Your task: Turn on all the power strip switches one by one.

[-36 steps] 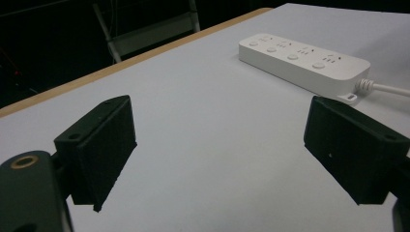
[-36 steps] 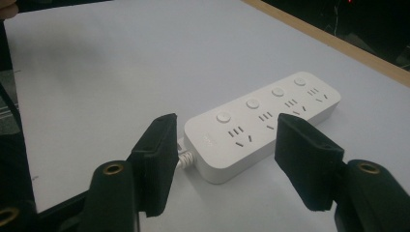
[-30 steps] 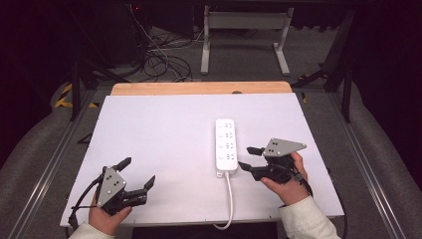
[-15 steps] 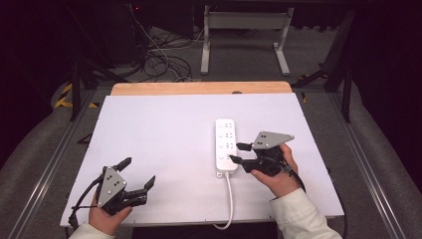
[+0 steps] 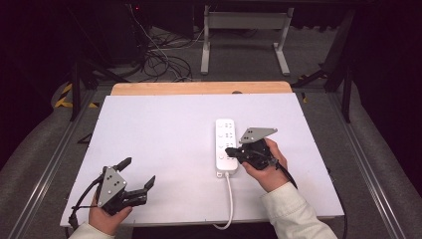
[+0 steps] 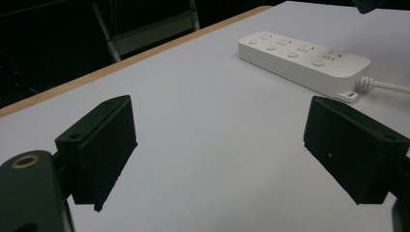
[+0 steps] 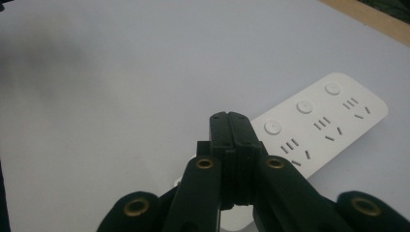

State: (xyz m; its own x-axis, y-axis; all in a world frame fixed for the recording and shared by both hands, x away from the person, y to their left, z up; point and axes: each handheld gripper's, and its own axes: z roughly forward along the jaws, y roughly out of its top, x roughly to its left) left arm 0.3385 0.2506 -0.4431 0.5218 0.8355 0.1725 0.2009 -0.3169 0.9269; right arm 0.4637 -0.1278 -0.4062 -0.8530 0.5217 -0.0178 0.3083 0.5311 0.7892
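Observation:
A white power strip (image 5: 226,139) lies right of the table's middle, and its cable (image 5: 230,199) runs off the front edge. My right gripper (image 5: 231,150) reaches in from the right over the strip's near end. Its jaws have just been closing and now stand shut with nothing between them. In the right gripper view the joined tips (image 7: 231,122) sit above the strip (image 7: 333,116), beside its nearest round button. My left gripper (image 5: 138,172) rests at the front left, open and empty. The left gripper view looks between the spread jaws (image 6: 217,159) at the strip (image 6: 300,58) farther off.
The white tabletop (image 5: 159,134) has a wooden strip (image 5: 199,88) along its far edge. Behind the table are a metal stand (image 5: 244,40) and loose cables (image 5: 159,59) on the floor. Metal rails (image 5: 47,164) run along both sides.
My right gripper has moved left over the power strip's near end, and its jaws have gone from open to shut. The left gripper has stayed put.

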